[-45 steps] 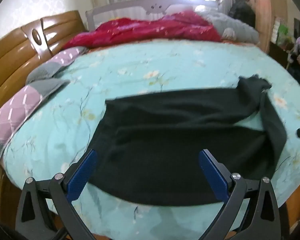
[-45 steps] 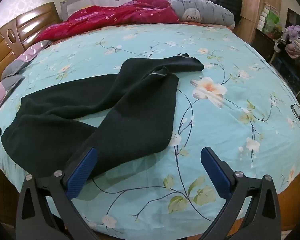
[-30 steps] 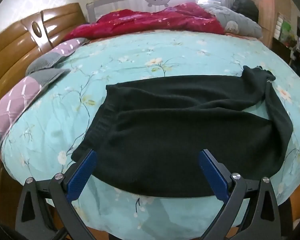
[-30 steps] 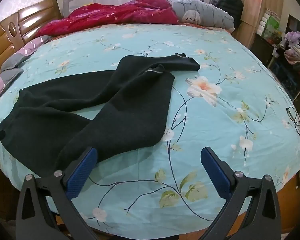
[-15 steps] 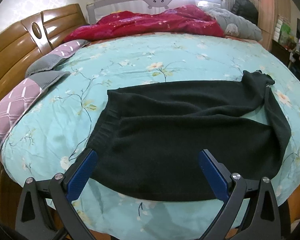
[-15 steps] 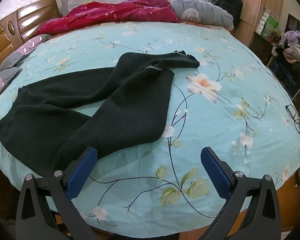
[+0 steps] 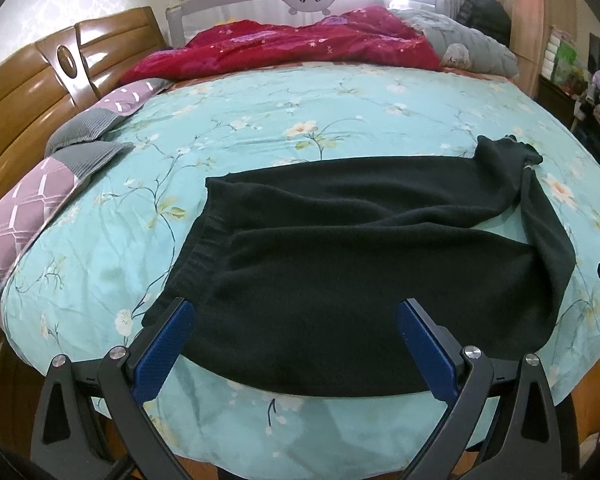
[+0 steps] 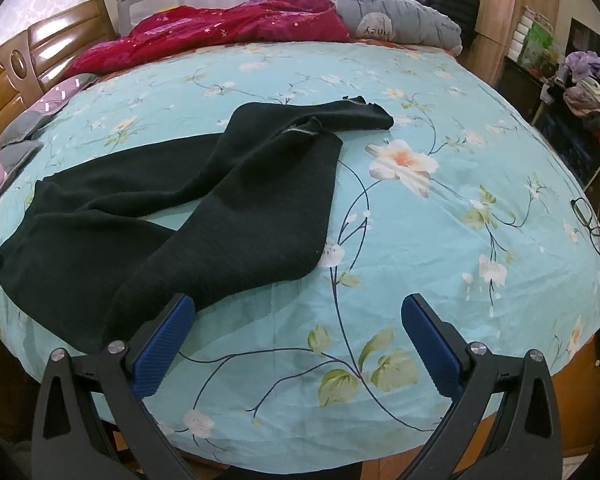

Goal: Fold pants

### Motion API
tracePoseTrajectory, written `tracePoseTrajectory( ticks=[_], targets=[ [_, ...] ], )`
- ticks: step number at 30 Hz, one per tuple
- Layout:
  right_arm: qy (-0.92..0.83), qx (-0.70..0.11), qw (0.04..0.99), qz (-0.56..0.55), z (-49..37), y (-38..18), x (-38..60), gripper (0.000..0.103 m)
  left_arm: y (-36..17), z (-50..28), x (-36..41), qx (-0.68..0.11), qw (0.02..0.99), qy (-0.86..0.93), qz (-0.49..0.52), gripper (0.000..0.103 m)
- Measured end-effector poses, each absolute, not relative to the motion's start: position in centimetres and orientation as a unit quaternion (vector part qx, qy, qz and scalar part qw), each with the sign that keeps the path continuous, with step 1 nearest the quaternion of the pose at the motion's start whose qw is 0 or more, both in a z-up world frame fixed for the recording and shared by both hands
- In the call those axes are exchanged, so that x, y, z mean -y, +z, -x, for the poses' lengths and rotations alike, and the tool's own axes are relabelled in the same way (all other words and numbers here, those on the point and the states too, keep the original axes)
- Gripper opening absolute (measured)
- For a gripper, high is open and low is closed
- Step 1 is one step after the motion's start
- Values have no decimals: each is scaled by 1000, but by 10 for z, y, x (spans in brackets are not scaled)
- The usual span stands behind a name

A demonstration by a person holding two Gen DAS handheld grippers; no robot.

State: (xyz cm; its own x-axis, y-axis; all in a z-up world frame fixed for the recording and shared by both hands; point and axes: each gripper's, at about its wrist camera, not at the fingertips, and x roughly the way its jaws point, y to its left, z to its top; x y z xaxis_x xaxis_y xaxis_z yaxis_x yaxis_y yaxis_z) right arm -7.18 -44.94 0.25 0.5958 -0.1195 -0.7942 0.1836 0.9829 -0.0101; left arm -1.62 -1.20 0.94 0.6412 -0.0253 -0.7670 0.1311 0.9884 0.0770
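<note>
Dark green-black pants [image 7: 340,248] lie spread on the teal floral bedsheet [image 7: 260,128], waistband to the left, legs running right and crossing near the cuffs [image 7: 508,152]. In the right wrist view the pants [image 8: 204,208] lie left of centre, one leg end near my left blue pad. My left gripper [image 7: 296,344] is open and empty, hovering over the near edge of the pants' seat. My right gripper [image 8: 296,340] is open and empty above bare sheet, just right of the nearer leg.
A red quilt [image 7: 300,44] and a grey pillow [image 8: 400,20] lie at the far side. Pink-grey pillows [image 7: 40,200] sit by the wooden headboard [image 7: 28,92]. Eyeglasses [image 8: 588,220] rest near the bed's right edge. A cluttered shelf [image 8: 580,80] stands right.
Both grippers have drifted slightly over the bed; the views shifted a little. The pants have not moved and both grippers stay open.
</note>
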Motion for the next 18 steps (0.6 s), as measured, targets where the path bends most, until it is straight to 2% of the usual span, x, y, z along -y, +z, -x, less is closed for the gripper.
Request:
tracePoseTrajectory(
  ticks=[18],
  targets=[
    [-88,-439,893,-51,79,-2,459,103,6,12,22,-431,898,-52,-63,101]
  ],
)
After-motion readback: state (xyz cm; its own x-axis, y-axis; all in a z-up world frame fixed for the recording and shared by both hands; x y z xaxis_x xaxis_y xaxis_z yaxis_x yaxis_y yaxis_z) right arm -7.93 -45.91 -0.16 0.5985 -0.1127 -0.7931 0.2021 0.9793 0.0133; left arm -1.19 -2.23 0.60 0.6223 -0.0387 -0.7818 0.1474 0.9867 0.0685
